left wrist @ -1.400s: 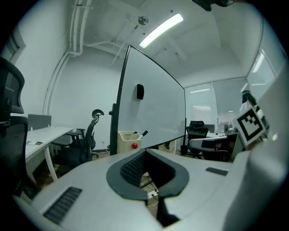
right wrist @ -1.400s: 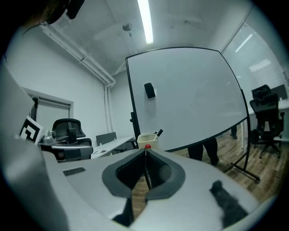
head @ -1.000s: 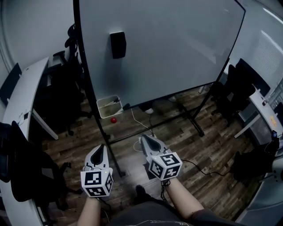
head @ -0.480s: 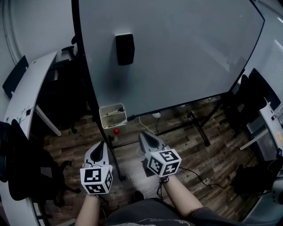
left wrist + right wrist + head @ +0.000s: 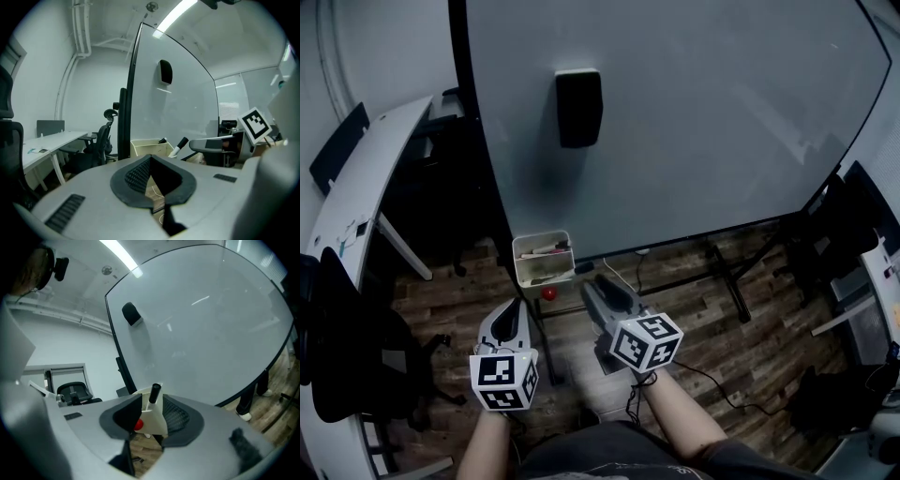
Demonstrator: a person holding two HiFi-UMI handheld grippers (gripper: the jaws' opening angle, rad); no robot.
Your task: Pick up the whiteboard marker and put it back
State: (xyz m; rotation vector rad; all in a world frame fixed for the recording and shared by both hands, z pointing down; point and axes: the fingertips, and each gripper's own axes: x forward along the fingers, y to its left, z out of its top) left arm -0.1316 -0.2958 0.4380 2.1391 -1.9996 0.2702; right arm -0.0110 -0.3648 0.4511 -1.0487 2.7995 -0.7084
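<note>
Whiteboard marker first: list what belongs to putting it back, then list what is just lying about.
Job in hand:
whiteboard marker, standing in the white tray
whiteboard
right gripper, jaws have just been opening, nothing between them

Lying about:
black block on the board
small red ball
office chair
white desk

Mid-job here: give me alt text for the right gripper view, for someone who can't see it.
The right tongs, jaws just opened and gripping nothing, point at a white bin holding a black-capped whiteboard marker, framed in the gap between them. Behind rises a large whiteboard with a black eraser stuck on it.
</note>
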